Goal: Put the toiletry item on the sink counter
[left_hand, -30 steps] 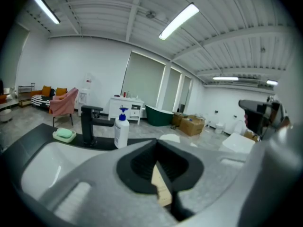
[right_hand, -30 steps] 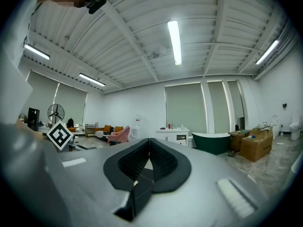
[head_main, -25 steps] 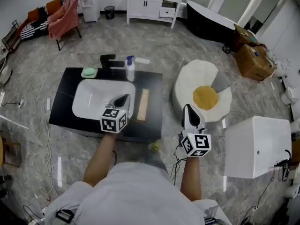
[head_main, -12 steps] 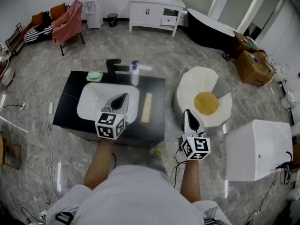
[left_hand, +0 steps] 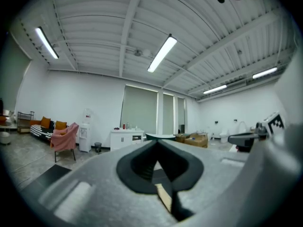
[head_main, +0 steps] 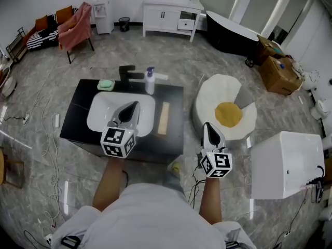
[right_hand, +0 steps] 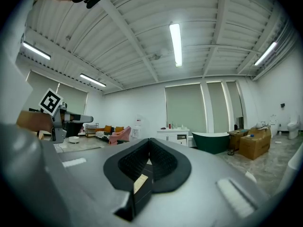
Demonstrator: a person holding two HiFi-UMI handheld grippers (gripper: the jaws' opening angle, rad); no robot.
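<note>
A black sink counter [head_main: 75,119] with a white basin [head_main: 106,113] stands before me in the head view. On its far edge are a black faucet [head_main: 127,71], a green soap dish [head_main: 106,84] and a white pump bottle [head_main: 150,81] with a blue top. A pale wooden strip [head_main: 164,118] lies to the right of the basin. My left gripper [head_main: 134,106] hangs over the basin's near right part, jaws shut and empty [left_hand: 156,143]. My right gripper [head_main: 206,124] is off the counter to the right, over the floor, also shut and empty [right_hand: 150,141].
A fried-egg-shaped seat [head_main: 225,110] lies on the floor right of the counter, and a white box [head_main: 288,162] stands further right. A white cabinet [head_main: 171,7], a dark bathtub [head_main: 231,27], cardboard boxes [head_main: 280,66] and a chair with pink cloth [head_main: 75,25] stand farther off. Cables [head_main: 46,139] trail left.
My left gripper has drawn back slightly toward me and to the left over the basin. The right gripper has stayed almost still, and both remain shut.
</note>
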